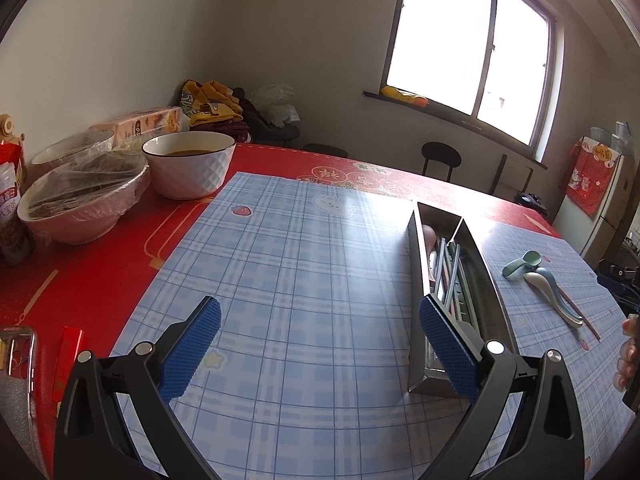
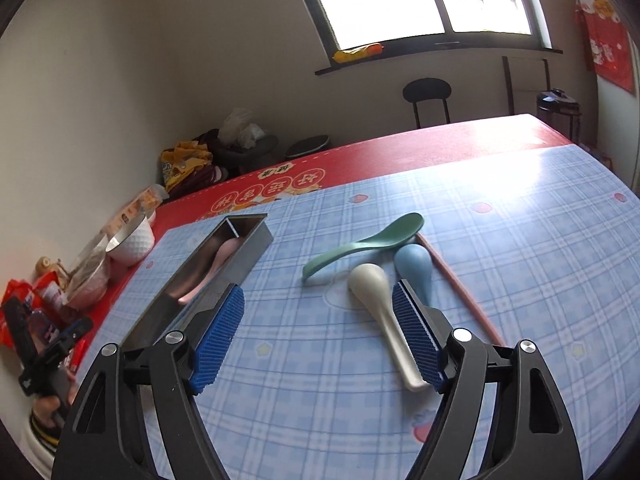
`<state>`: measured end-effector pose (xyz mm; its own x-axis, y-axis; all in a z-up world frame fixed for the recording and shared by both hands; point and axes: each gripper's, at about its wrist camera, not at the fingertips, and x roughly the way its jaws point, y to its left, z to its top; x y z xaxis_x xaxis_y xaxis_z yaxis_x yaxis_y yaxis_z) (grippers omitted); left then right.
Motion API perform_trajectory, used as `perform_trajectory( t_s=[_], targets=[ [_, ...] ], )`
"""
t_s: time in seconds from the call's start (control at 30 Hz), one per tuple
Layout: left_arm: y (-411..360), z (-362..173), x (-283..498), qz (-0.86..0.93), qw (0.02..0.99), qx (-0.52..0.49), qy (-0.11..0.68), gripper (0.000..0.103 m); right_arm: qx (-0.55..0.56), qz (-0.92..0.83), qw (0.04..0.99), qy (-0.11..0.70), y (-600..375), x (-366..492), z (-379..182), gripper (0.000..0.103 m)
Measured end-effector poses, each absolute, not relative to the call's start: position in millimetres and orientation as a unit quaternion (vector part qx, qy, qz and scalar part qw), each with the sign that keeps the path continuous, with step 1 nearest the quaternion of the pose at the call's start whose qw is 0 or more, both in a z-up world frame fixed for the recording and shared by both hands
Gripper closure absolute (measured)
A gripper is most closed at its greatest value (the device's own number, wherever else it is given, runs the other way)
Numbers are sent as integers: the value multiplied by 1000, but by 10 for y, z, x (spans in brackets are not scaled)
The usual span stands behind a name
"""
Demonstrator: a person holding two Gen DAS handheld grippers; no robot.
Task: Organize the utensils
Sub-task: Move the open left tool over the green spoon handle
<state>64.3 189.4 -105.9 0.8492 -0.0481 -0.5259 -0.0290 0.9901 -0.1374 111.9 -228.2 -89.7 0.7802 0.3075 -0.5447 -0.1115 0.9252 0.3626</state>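
Note:
A long steel utensil box [image 1: 476,264] lies on the blue checked mat [image 1: 300,260], holding chopsticks [image 1: 450,276] and a pink spoon [image 2: 218,270]. The box also shows in the right wrist view [image 2: 188,276]. Right of it lie a green spoon [image 2: 368,242], a white spoon [image 2: 380,300], a blue spoon [image 2: 414,266] and a pink chopstick [image 2: 460,284]. My left gripper [image 1: 320,336] is open and empty above the mat, left of the box. My right gripper [image 2: 320,320] is open and empty, its right finger over the white spoon's handle.
Bowls stand at the left on the red tablecloth: a white one [image 1: 188,164] and covered ones [image 1: 84,204]. Snack packets [image 2: 36,304] and a carton [image 1: 148,124] sit by the wall. Chairs [image 1: 440,160] stand beyond the table's far edge.

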Motion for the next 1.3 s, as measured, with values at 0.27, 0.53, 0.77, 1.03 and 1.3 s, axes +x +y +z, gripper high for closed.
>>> perform_trajectory(
  t_s=[0.27,0.53,0.77,1.03,1.3],
  targets=[
    [1386,-636,593,-19,966,-52,252,6,186,78,931,303,-2918,1101,-1033,29],
    [161,-307,988,-155,953,58,255,19,204,67,929,301,-3146,1285,-1084,29],
    [-836,-617,1717,-227,900,181,325,59,231,54,924,301,-3314,1457,-1209,29],
    [-1350,-1050,2266,-283,846,254,374,66,293,64,899,319,-3547,1504,-1436,29],
    [-1522,-1288,2500,-301,820,277,401,80,275,75,903,321,-3461,1518,-1426,29]
  ],
)
